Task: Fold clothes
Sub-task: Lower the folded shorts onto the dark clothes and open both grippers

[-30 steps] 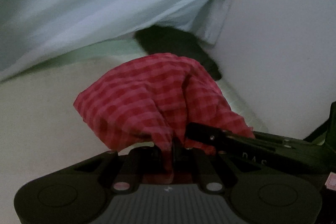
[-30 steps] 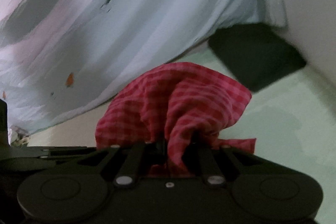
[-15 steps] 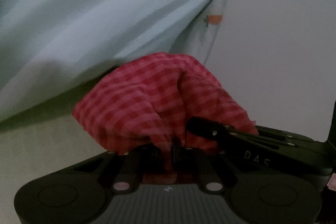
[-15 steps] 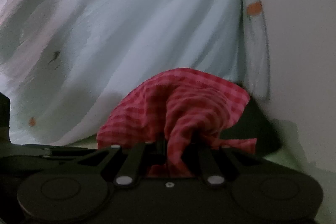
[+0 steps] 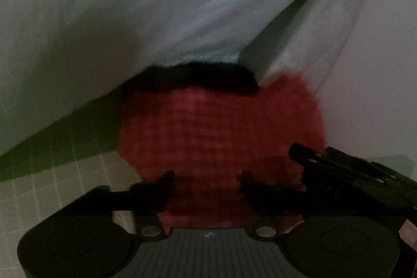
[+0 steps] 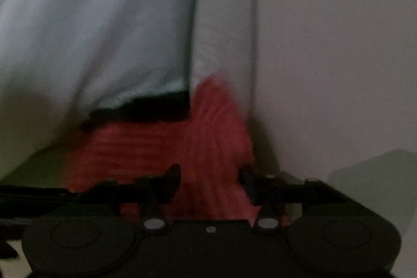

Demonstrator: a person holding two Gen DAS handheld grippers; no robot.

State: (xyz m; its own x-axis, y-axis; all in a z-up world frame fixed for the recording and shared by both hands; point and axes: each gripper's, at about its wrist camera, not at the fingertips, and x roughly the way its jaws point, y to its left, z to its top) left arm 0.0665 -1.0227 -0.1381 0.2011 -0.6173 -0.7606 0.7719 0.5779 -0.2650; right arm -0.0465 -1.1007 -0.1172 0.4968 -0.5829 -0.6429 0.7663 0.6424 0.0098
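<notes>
against the wall, the red checked cloth lies bunched, axis unclear, both grippers just opened around it.

We see the left gripper with its jaws just sprung apart, the red checked cloth lying blurred between them, no pad pressing it. Beyond it sits a dark garment under a pale sheet with an orange print. The right gripper pokes in alongside.
</notes>
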